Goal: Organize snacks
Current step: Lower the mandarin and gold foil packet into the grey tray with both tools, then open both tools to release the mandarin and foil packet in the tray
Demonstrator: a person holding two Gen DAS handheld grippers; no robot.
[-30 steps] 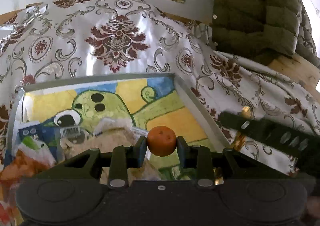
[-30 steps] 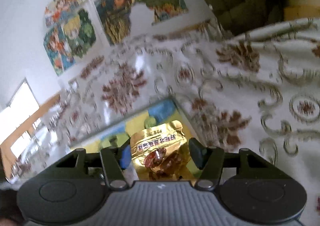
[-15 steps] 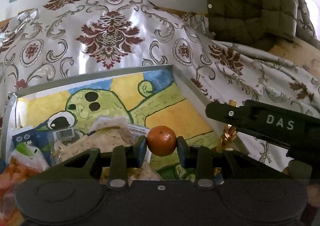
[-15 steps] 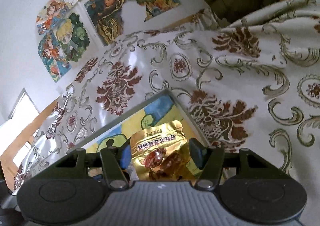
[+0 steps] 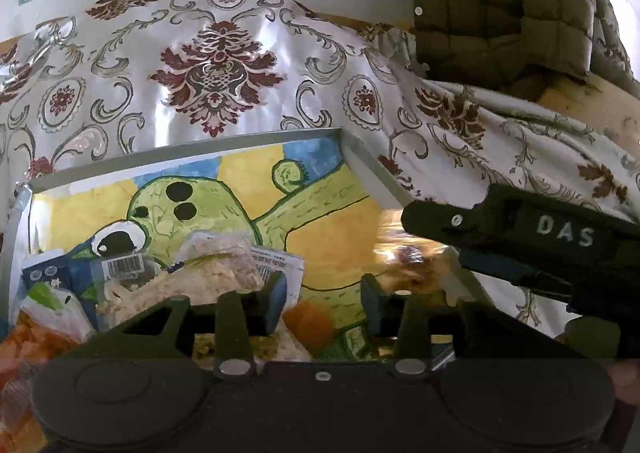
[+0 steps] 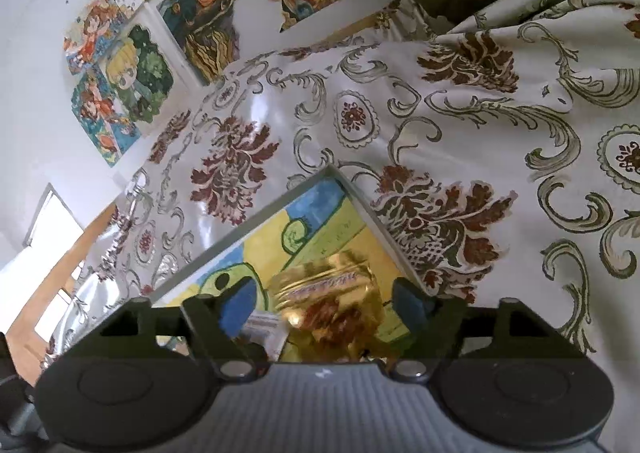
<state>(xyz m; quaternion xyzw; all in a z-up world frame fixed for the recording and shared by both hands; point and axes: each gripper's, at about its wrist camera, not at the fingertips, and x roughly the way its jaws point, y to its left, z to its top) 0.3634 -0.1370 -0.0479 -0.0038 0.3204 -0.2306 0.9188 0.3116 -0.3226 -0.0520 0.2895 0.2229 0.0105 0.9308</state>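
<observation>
Both drops are happening at once over the tray [image 5: 372,169]. The left gripper [image 5: 324,299] is opening, and the small orange [image 5: 308,325], pinched a moment ago, now falls clear at its 6 o'clock. The right gripper [image 6: 320,305] is opening too, its gold snack packet [image 6: 332,309] blurred and slipping loose. Several packets [image 5: 208,273] already lie at the tray's 8 o'clock. I can't tell whether any snacks remain elsewhere.

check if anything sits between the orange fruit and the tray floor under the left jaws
Nothing visible blocks it. The left gripper has its jaws opening, and the blurred orange fruit is clear of the pads, over bare painted tray floor. The clear snack bag lies just beside it on the left.
</observation>
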